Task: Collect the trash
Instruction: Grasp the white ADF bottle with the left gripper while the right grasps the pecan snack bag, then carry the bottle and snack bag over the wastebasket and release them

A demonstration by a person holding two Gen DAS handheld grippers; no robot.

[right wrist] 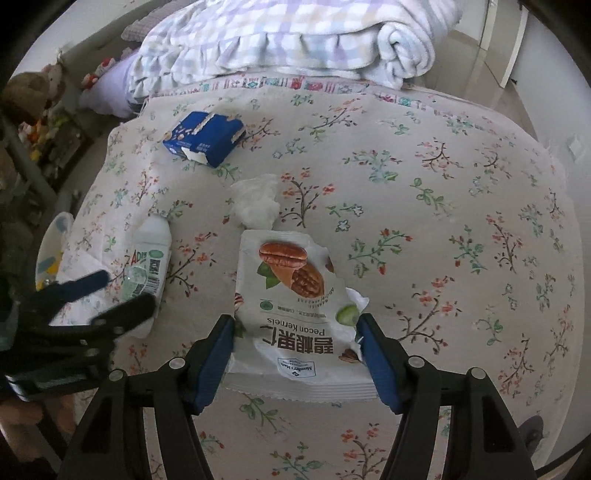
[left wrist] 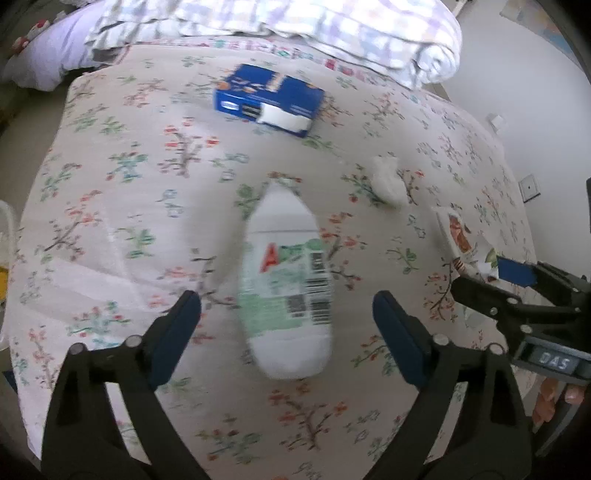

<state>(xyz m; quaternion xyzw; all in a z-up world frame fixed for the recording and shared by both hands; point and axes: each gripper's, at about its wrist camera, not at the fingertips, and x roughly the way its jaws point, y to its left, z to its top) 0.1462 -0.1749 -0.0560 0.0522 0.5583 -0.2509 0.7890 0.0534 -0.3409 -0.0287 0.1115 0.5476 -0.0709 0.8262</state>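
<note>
A white plastic bottle (left wrist: 286, 280) with a green and red label lies on the floral bedspread (left wrist: 110, 184), between the fingers of my open left gripper (left wrist: 287, 317); the pads stand apart from it. It also shows in the right wrist view (right wrist: 149, 258). A white pecan kernels bag (right wrist: 295, 314) lies flat between the fingers of my open right gripper (right wrist: 295, 332), its edges at the pads. A crumpled white tissue (right wrist: 256, 203) lies just beyond the bag. A blue carton (left wrist: 269, 99) lies farther back.
A folded checked blanket (left wrist: 295, 26) and a lilac pillow (left wrist: 48, 55) lie at the head of the bed. A white wall (left wrist: 517, 92) runs along the right. Soft toys (right wrist: 33, 99) sit off the bed's left side.
</note>
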